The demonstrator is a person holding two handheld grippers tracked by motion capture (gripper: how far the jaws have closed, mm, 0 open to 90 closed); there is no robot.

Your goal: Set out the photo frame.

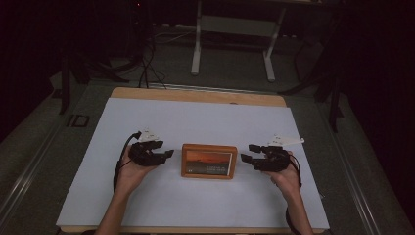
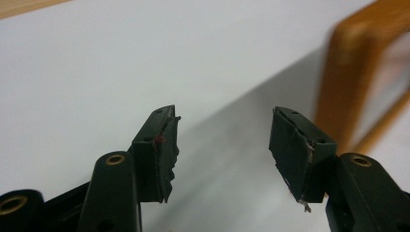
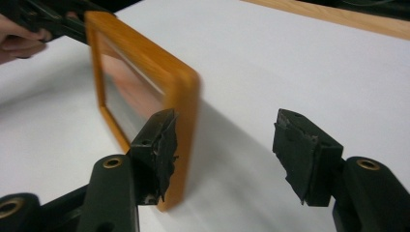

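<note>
Wooden frame (image 1: 209,161) lies mid-table on the white sheet (image 1: 195,122), long axis running left-right, picture side up toward the high camera. Left gripper (image 1: 170,153) sits just off its left short edge, right gripper (image 1: 244,152) just off its right short edge; both point inward at it. Neither touches. Gaps look about equal, right maybe slightly closer, hard to call from the high view.

Jaws on both are spread apart, nothing between them.

Key relation: frame sits between the two grippers, so a grab from either side means closing across a short edge, along the frame's long axis.

View differences:
- Right gripper view: frame (image 3: 145,92) looks raised on one edge or tilted, with a shadow under it, near corner right beside the left pad (image 3: 159,150). High view reads it as flat, so I can't settle which.
- Left gripper view: frame (image 2: 367,82) is off to the right of the jaw gap, blurred, so this gripper isn't lined up on it.
- Right gripper view also catches the other hand (image 3: 19,43) beyond the frame.
</note>
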